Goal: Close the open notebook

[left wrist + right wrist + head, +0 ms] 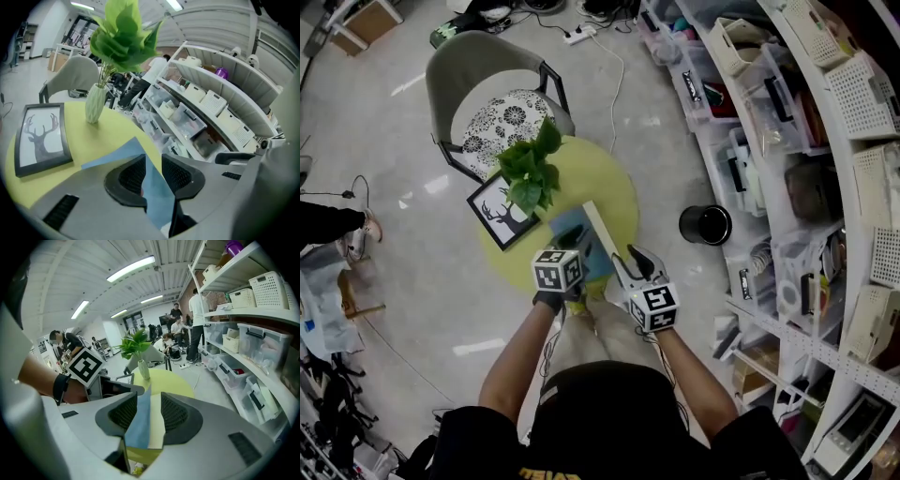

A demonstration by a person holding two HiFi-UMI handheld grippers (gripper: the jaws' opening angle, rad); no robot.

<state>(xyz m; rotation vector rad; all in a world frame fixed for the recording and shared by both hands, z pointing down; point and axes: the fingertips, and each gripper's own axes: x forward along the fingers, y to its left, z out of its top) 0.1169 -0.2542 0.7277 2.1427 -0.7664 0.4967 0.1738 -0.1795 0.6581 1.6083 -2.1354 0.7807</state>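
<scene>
Left gripper [153,161]: jaws apart, blue cover between them.
Right gripper [149,399]: jaws closed on the raised half of the blue-covered, cream-paged notebook [140,423].
Notebook: tilted up at the near edge of the round yellow-green tabletop [614,187].
Behind: leafy plant in white vase [530,169] and black-framed deer picture [500,211], close by.
Open room: bare tabletop on the right; storage shelves [825,187] beyond.

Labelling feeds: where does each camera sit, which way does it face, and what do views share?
Head view: on the person's head, looking steeply down at the table; both arms show.
Left gripper view: on the left hand-held gripper, facing the shelves; its jaws show.
Right gripper view: on the right hand-held gripper, facing the plant; jaws and left hand show.
All three show the notebook and plant.
</scene>
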